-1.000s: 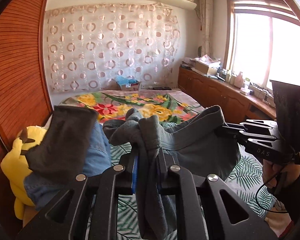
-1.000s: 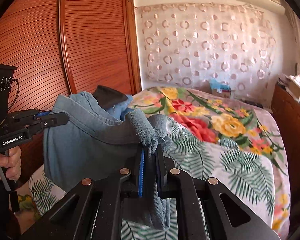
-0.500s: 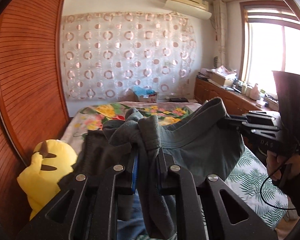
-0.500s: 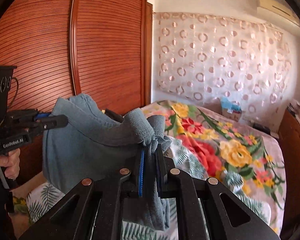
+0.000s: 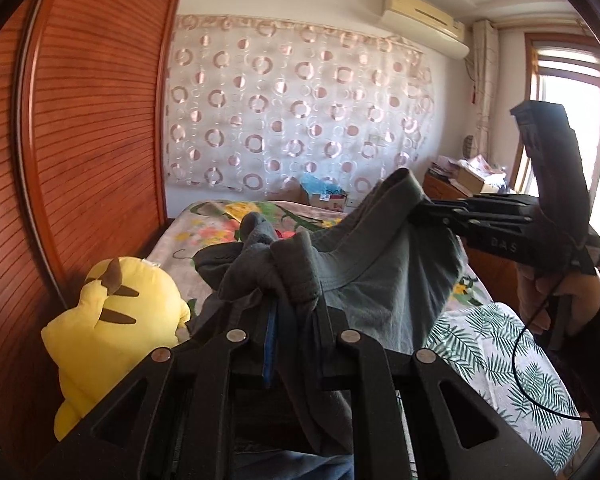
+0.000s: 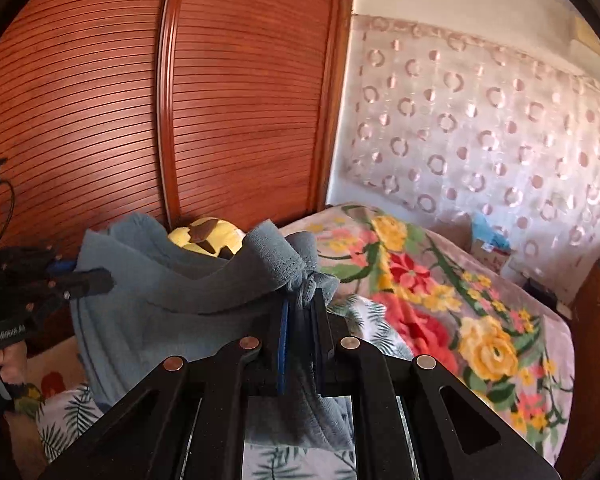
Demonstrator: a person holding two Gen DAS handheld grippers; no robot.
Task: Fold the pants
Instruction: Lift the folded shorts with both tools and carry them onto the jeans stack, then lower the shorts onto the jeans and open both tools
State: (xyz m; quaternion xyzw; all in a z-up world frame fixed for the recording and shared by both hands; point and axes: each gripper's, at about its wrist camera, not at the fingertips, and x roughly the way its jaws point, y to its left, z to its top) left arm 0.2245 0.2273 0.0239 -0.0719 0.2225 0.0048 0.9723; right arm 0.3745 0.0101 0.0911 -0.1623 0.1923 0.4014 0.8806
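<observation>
left wrist: both grippers' jaws clamp grey pants [image 5: 380, 280], lifted above bed [image 5: 500, 344].

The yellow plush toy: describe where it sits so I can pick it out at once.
Start at the red-brown slatted wardrobe along the bed's side. At its foot, on the bed edge, sits the plush toy, just beyond the grey pants. It is the only bright yellow thing there, with dark brown ear tips.

the letters "d a s" are printed in pale type on the black body of the right gripper [image 5: 424, 210], at the right. blurred white lettering, roughly "genrobot.ai", is seen on the left gripper [image 6: 96, 280], at the left.
</observation>
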